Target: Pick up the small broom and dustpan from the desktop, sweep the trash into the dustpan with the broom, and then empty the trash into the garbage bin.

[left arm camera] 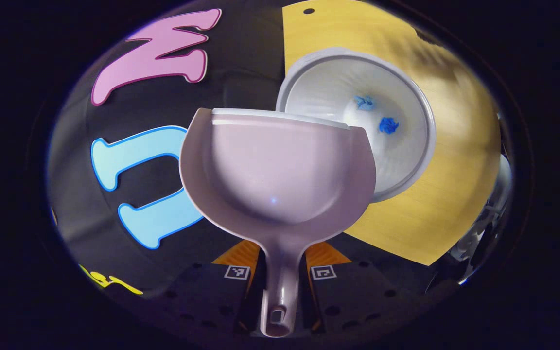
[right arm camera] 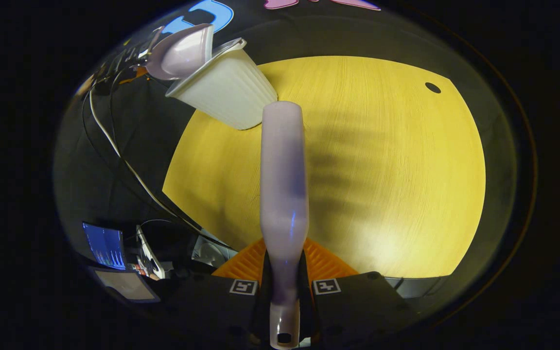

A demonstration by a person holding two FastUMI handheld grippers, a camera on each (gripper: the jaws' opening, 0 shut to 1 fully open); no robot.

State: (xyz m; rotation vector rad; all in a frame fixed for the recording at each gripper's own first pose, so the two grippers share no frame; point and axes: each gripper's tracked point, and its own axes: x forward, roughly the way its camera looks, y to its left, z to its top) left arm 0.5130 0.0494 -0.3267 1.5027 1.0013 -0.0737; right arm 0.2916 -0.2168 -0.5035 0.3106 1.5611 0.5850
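Left gripper view: left tool (left arm camera: pixel 280 279) tips dustpan (left arm camera: pixel 280 170) over bin (left arm camera: pixel 406 146).

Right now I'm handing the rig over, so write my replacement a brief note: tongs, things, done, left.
Left tongs: shut on the dustpan handle, pan tipped at the garbage bin rim.
Right tongs: shut on the broom, held above the desktop.
Done: two blue scraps lie in the bin; pan looks empty.
Left: set both tools down.

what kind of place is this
Probably a staged recording booth, not a home: a bare wooden desktop against black cloth walls, a white garbage bin on it, and cables and a lit screen beside it.
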